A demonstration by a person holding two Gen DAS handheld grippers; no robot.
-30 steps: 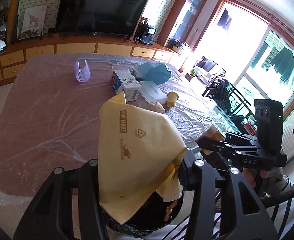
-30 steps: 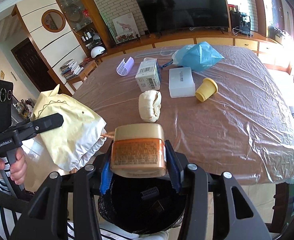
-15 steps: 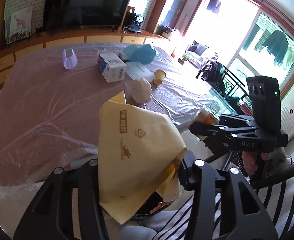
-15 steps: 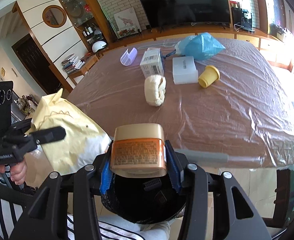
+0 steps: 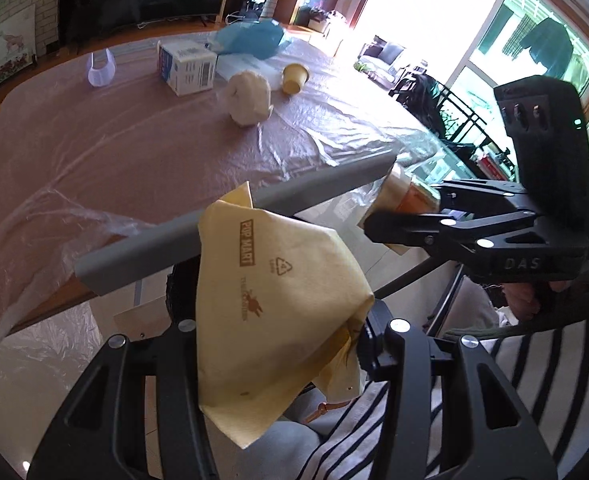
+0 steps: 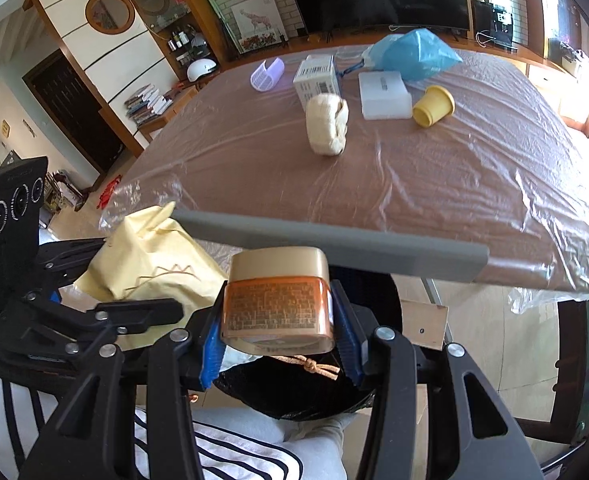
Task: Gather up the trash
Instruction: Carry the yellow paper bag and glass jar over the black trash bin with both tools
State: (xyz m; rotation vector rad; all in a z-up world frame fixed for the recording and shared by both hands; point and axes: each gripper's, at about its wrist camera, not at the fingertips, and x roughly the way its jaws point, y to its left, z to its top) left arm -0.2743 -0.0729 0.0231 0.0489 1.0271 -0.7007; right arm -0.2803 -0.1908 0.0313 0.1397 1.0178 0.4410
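Observation:
My left gripper [image 5: 282, 332] is shut on a yellow paper bag [image 5: 270, 308] printed POP MART, held below the table edge. My right gripper [image 6: 276, 320] is shut on an orange jar with a beige lid [image 6: 276, 300], held over a black bin bag [image 6: 294, 388] beneath it. The bag also shows in the right wrist view [image 6: 150, 256], and the jar in the left wrist view [image 5: 410, 196]. A cream wad [image 6: 326, 124], yellow cup [image 6: 432, 106], white boxes [image 6: 318, 78] and blue bag [image 6: 410, 54] lie on the table.
The table [image 6: 414, 184] is covered in clear plastic sheet, with a grey edge strip [image 6: 334, 240] just ahead of both grippers. A lilac holder [image 6: 268, 74] stands at the far left. A TV cabinet is behind; a person's striped clothing is below.
Both grippers have pulled back and down from the table, past its edge, still holding the bag and the jar. The table's grey edge strip now shows in front of them.

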